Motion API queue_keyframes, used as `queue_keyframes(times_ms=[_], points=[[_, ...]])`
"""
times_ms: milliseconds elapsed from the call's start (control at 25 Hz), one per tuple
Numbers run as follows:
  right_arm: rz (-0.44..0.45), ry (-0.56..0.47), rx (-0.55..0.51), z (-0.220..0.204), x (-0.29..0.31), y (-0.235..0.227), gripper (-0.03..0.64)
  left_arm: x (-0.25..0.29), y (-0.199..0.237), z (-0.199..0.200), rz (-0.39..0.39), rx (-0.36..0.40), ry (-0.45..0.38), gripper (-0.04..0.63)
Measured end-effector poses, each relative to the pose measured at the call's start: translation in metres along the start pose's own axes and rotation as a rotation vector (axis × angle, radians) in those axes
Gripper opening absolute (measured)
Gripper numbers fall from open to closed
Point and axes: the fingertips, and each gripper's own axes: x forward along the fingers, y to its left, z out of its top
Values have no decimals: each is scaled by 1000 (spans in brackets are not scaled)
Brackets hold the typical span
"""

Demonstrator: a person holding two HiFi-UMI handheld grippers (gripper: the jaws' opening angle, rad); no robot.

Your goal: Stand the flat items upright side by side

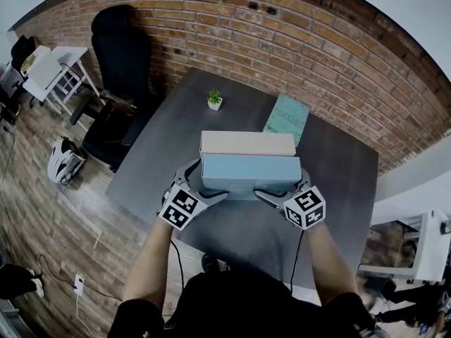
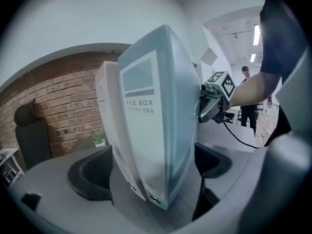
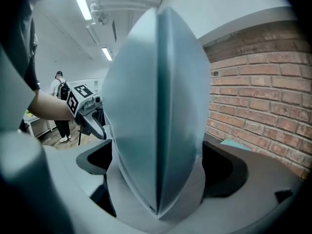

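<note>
head view: on a grey table [image 1: 338, 189] against a brick wall, a blue file box [image 1: 250, 173] stands upright with a pale file box [image 1: 246, 144] touching its far side, their long axes running crosswise in front of the person. the left gripper [image 1: 204, 183] sits at the blue box's left end and the right gripper [image 1: 282, 189] at its right end. beyond the pair, toward the right, a teal flat item [image 1: 287, 118] lies flat, likely the next to be stood up and nearer the right gripper. a small potted plant [image 1: 215, 100] stands further left.

the left gripper view alone shows both box ends between its spread jaws, with a gap beside the blue one. in the right gripper view the jaws are spread around the blue box's edge, seemingly not pressing it.
</note>
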Motion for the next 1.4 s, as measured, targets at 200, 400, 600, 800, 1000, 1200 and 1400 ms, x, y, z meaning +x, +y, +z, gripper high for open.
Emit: queue_keyframes(times_ms=[200,400,600,800,1000,1200,1400], points=[[-23,-25,22,6,-10,-2,589,-5,-1,-1,9,-5,-1,551],[-49,-59,42,0,-29,-1,444,-9,-4,3,18,-2,-8,549],[-67,-46,44,-9,-32,-2,372,-10,1,7,35,-12,-19,549],[-82,-33,32,-6,-31,-3,367,-13,-2,9,38,-9,-21,549],[-83,-17,26,-5,-31,-3,367,-17,-10,5,29,-16,-18,548],[-83,5,22,-4,-30,-3,369,-25,-18,1,42,-11,-32,360],[-79,22,34,-8,-33,-3,370,-30,-12,-5,78,-47,-39,269]])
